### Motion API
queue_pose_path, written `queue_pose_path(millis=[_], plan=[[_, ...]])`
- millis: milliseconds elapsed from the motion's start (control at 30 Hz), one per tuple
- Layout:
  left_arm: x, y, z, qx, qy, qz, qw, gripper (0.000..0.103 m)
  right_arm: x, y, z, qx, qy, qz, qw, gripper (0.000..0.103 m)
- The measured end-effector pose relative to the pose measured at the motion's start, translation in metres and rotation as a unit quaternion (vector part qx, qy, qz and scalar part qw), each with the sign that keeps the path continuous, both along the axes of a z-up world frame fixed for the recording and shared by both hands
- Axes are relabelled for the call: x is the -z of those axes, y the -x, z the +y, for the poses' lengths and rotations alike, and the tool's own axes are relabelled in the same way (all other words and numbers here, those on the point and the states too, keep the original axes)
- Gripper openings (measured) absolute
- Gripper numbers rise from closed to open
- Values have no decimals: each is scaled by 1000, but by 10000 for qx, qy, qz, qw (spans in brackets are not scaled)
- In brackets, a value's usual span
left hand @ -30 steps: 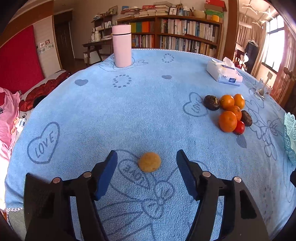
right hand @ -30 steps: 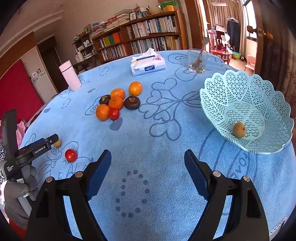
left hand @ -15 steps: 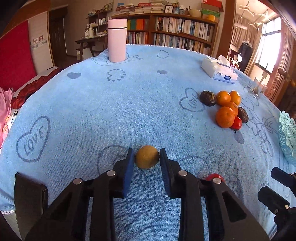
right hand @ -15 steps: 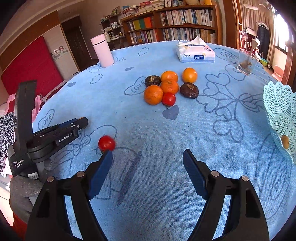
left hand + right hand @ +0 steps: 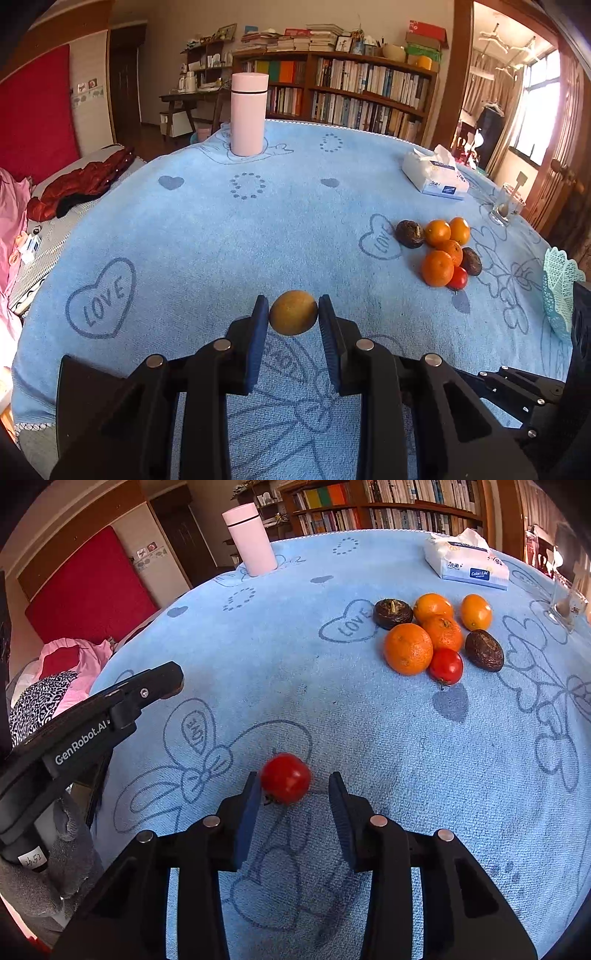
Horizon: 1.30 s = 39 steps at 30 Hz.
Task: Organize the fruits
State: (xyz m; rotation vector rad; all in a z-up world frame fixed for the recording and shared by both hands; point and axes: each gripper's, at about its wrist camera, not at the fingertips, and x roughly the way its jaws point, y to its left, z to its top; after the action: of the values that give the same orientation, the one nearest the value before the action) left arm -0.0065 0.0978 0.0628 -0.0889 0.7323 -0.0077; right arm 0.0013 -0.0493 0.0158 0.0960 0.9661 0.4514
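The left gripper (image 5: 293,319) is clamped on the brownish-yellow fruit (image 5: 293,312), lifted clear of the blue cloth (image 5: 221,236) and well left of the fruit pile (image 5: 441,251). The right gripper (image 5: 295,801) straddles a red tomato (image 5: 285,778), its 2 pads not yet closed; next, I judge, it must pinch gently, then both carry toward the mesh basket (image 5: 559,288), right of the pile.

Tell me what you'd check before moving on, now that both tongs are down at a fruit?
1. Left tongs closed on the yellow-brown fruit: ok, both pads touch it.
2. Right tongs gripping the red tomato: not ok, a gap shows at the right pad.
3. Tomato steady: cannot tell, it looks blurred.
4. Lace basket in view for the drop: ok, at the table's right edge.
5. Fruit pile out of the way: ok, well beyond both tongs.
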Motion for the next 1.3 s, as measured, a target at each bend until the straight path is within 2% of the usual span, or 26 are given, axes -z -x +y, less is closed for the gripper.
queue_pose_path(millis=[67, 200, 367, 500, 667, 967, 1300], plan=[[1, 0, 0, 1, 36, 23, 10000, 28, 0, -1, 5, -77, -8, -6, 10000, 30], [2, -1, -2, 16, 49, 34, 10000, 28, 0, -1, 13, -120, 105, -84, 9998, 30], [-1, 1, -2, -20, 73, -3, 10000, 28, -2, 2, 4, -52, -50, -67, 10000, 29], [-4, 3, -5, 1, 65, -23, 10000, 28, -14, 8, -18, 212, -220, -185, 9994, 29], [-7, 4, -18, 140, 36, -55, 9999, 28, -34, 14, -65, 831, -324, -444, 9950, 29], [-14, 5, -57, 510, -75, -108, 9986, 28, -55, 30, -165, 2137, -256, -875, 9726, 29], [-19, 4, -100, 898, -149, -120, 9958, 28, -61, 46, -249, 3141, -65, -1109, 9429, 29]])
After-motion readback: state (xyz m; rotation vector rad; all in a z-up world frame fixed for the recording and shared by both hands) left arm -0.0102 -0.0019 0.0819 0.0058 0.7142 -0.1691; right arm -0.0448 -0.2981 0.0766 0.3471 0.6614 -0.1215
